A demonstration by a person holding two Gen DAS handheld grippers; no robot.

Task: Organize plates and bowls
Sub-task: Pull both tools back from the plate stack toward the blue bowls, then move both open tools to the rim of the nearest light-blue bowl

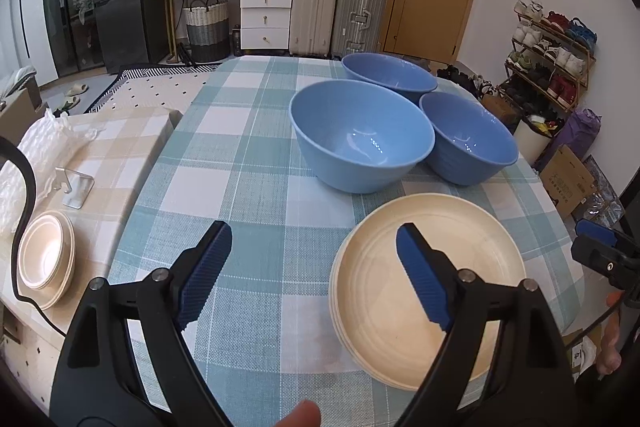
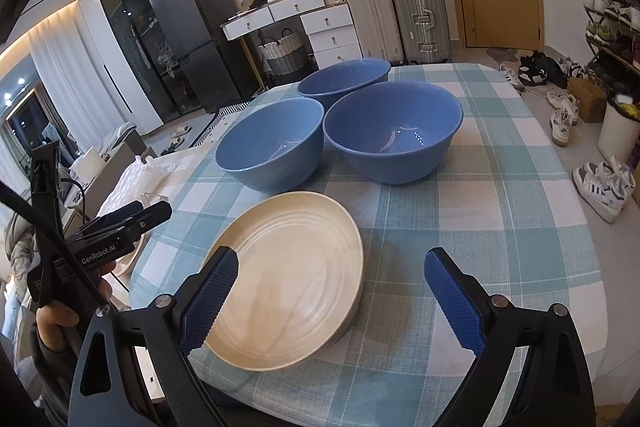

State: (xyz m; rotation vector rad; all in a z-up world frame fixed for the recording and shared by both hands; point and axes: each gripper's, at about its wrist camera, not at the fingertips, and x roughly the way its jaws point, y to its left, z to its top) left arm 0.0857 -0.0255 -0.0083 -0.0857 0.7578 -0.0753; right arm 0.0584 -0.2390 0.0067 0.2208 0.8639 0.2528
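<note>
both grippers, left [image 1: 314, 269] and right [image 2: 332, 291], hang wide open, empty, above stacked cream plates [image 2: 292, 279] (three blue bowls [image 2: 394, 131] behind).

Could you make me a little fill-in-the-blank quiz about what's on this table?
The table holds ___ blue bowls.
The cream plates sit in a ___ nearest the camera.
The tablecloth has a ___ pattern.
Each claw, left claw and right claw, holds ___.

Missing: three; stack; checked; nothing
</note>
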